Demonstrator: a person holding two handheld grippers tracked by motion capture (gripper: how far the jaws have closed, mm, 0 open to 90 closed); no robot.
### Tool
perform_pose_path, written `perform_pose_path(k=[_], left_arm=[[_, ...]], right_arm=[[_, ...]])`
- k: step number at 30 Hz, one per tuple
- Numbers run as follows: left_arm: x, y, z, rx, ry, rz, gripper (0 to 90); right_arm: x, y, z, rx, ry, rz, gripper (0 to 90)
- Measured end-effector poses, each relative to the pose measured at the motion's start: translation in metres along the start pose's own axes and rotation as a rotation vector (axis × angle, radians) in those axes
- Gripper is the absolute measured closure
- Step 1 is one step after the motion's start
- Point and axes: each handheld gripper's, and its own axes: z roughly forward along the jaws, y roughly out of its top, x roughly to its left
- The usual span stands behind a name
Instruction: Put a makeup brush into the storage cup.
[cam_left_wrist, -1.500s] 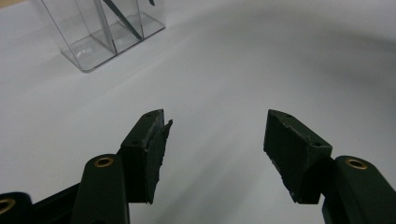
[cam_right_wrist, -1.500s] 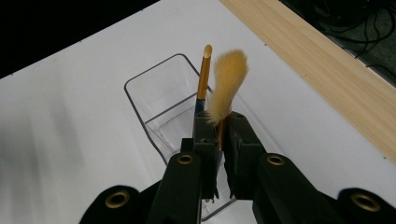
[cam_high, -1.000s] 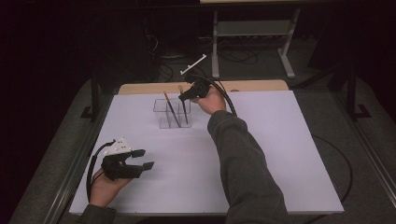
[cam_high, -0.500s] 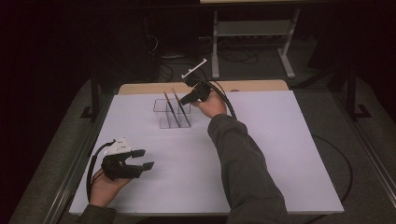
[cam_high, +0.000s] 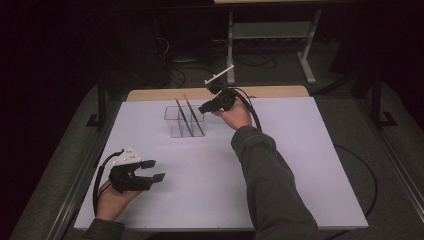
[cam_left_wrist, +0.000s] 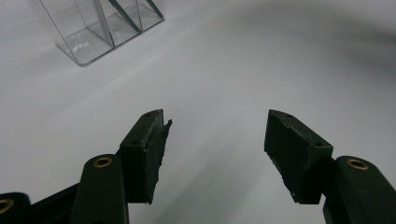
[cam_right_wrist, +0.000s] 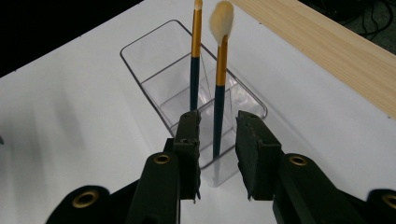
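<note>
High view: white table top (cam_high: 310, 165), pale wood strip (cam_high: 270, 92) at far edge, dark room behind w/ metal stand (cam_high: 270, 30) and floor cables. Clear organiser (cam_high: 184, 121) far-centre holds two brushes (cam_high: 192, 114), leaning. Right gripper (cam_high: 212, 106) just beside it; jaws just been opening, brush handle (cam_right_wrist: 217, 116) between pads, untouched. Left gripper (cam_high: 150, 171) near edge, jaws apart, empty.

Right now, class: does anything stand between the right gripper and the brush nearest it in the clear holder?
Nothing visible does. The right gripper has just been opening its jaws, and the nearer brush stands in the clear holder between them, with small gaps either side.
</note>
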Motion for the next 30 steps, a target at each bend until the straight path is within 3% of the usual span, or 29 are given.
perform_pose_path(k=[5, 8, 17, 30], left_arm=[[0.002, 0.0, 0.001, 0.021, 0.004, 0.02, 37.2], [0.001, 0.001, 0.002, 0.011, 0.004, 0.005, 36.9], [-0.001, 0.003, 0.007, 0.014, -0.009, 0.014, 36.3], [0.0, 0.004, 0.007, 0.015, -0.008, 0.014, 36.3]], right_arm=[[-0.005, -0.012, -0.011, -0.021, 0.009, 0.008, 66.9], [-0.007, -0.018, -0.017, -0.029, 0.016, 0.026, 65.7], [-0.013, -0.035, -0.032, -0.044, 0.004, 0.035, 61.5], [-0.011, -0.05, -0.045, -0.071, 0.009, 0.053, 57.4]])
